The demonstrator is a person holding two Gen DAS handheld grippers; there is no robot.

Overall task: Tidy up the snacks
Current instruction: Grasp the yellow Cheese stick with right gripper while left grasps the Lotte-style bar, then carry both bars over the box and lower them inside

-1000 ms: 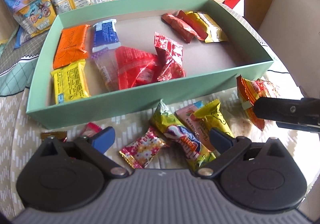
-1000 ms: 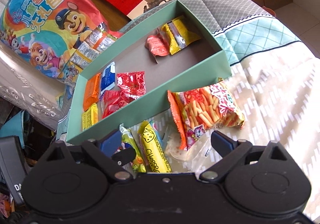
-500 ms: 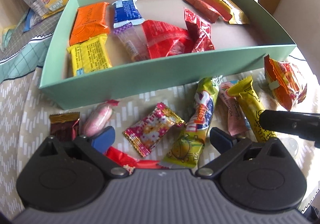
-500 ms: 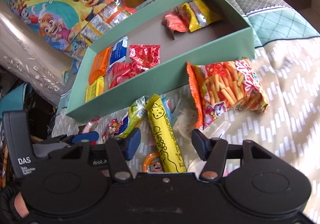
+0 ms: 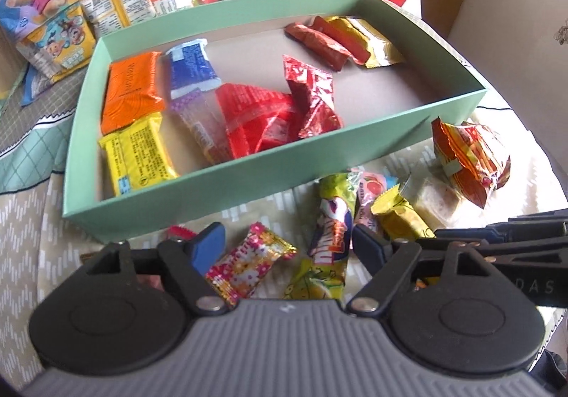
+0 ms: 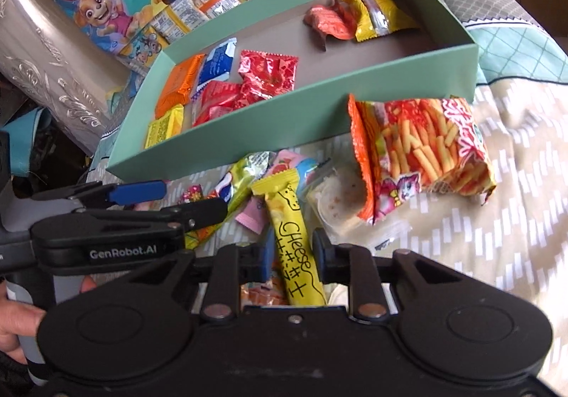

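Eight packets lie in the green box [image 5: 248, 180]: at its left an orange one [image 5: 131, 91] above a yellow one [image 5: 138, 152], then a blue one, two red ones in the middle, and three more in the far right corner. In front of it, on the patterned bedcover [image 6: 514, 219], lie loose snacks. The left hand-held gripper [image 5: 287, 242] is closing around a pink floral candy [image 5: 248, 264] and a green-yellow stick pack [image 5: 328, 237], pads not yet touching. The right hand-held gripper [image 6: 293, 256] is closing on the yellow cheese stick [image 6: 291, 237], which lies between its jaws, pads about to touch. Right of it lie a pale round snack and an orange fries bag [image 6: 422, 148].
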